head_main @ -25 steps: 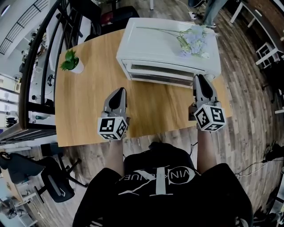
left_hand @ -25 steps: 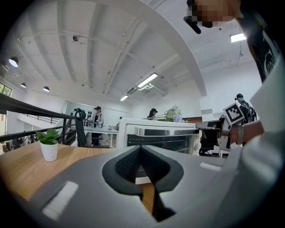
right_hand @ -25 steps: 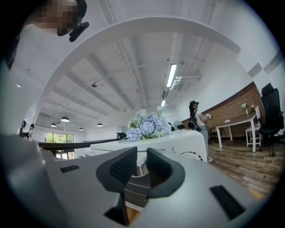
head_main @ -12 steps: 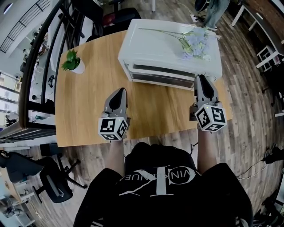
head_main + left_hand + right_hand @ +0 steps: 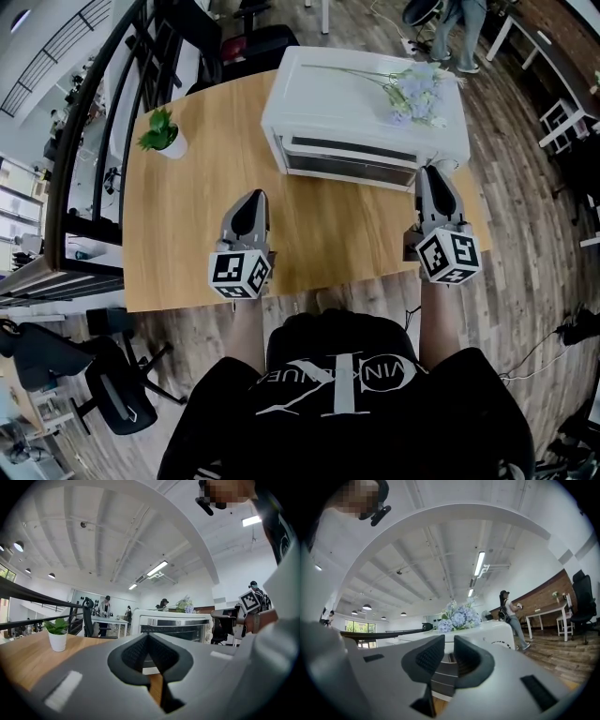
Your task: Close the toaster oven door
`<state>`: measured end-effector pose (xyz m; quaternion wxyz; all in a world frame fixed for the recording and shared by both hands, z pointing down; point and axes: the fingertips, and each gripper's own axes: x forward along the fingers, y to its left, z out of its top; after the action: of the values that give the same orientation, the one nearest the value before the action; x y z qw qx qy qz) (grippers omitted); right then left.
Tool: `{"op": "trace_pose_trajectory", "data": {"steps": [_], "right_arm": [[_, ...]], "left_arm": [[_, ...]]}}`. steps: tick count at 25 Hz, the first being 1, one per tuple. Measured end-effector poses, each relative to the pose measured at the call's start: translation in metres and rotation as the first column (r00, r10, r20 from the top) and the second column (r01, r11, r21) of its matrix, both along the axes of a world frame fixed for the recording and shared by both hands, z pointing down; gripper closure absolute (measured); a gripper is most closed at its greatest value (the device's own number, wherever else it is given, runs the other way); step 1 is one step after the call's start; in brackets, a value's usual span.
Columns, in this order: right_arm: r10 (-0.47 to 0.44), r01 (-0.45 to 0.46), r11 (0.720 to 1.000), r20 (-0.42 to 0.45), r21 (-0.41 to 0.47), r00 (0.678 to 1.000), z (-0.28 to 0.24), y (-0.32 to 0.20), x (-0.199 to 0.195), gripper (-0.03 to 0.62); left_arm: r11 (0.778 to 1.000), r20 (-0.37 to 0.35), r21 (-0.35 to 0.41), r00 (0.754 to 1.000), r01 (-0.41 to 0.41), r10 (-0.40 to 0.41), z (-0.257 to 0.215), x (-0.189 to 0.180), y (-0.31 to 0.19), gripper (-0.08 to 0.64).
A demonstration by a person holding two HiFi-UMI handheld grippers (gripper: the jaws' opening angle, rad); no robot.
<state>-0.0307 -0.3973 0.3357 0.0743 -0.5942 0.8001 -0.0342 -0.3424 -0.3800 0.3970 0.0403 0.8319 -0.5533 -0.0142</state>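
A white toaster oven (image 5: 366,98) stands at the far side of the wooden table (image 5: 187,225), with a spray of pale blue flowers (image 5: 417,92) on its top. Its glass door (image 5: 352,161) faces me; in the left gripper view the door (image 5: 173,631) stands upright under its handle bar and looks shut. My right gripper (image 5: 434,176) hovers just in front of the oven's right front corner, its jaws a narrow gap apart around nothing. The left gripper (image 5: 250,202) hangs over the table's middle, well short of the oven, with its pads (image 5: 140,649) touching at the tip.
A small potted plant (image 5: 164,136) stands at the table's far left. Black railings (image 5: 94,141) run along the left. An office chair (image 5: 103,375) sits on the floor at my near left. People stand beyond the oven (image 5: 455,23).
The head view has shifted a little, so the oven sits slightly higher and to the right. Both grippers keep nearly the same places. The oven's front looks flatter than a second ago.
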Motion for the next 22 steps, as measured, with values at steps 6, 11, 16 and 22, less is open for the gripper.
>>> {"op": "trace_pose_trajectory", "data": {"steps": [6, 11, 16, 22], "right_arm": [[0.003, -0.003, 1.0, -0.015, -0.027, 1.0, 0.004, 0.029, -0.007, 0.547], [-0.015, 0.013, 0.998, -0.04, -0.055, 0.999, 0.012, 0.044, -0.023, 0.559], [-0.019, 0.015, 0.997, -0.046, -0.082, 0.999, 0.021, 0.062, -0.033, 0.565], [-0.006, 0.0, 0.994, -0.057, -0.105, 0.998, 0.027, 0.086, -0.043, 0.566]], "left_arm": [[0.999, 0.011, -0.02, 1.0, -0.029, 0.029, 0.0, -0.009, 0.011, 0.55], [0.999, 0.02, -0.01, 0.999, -0.049, 0.05, -0.009, -0.016, 0.015, 0.549], [0.997, 0.019, -0.005, 0.997, -0.074, 0.074, -0.01, -0.019, 0.024, 0.55], [0.995, 0.011, -0.003, 0.995, -0.099, 0.099, -0.01, -0.024, 0.042, 0.55]]}}
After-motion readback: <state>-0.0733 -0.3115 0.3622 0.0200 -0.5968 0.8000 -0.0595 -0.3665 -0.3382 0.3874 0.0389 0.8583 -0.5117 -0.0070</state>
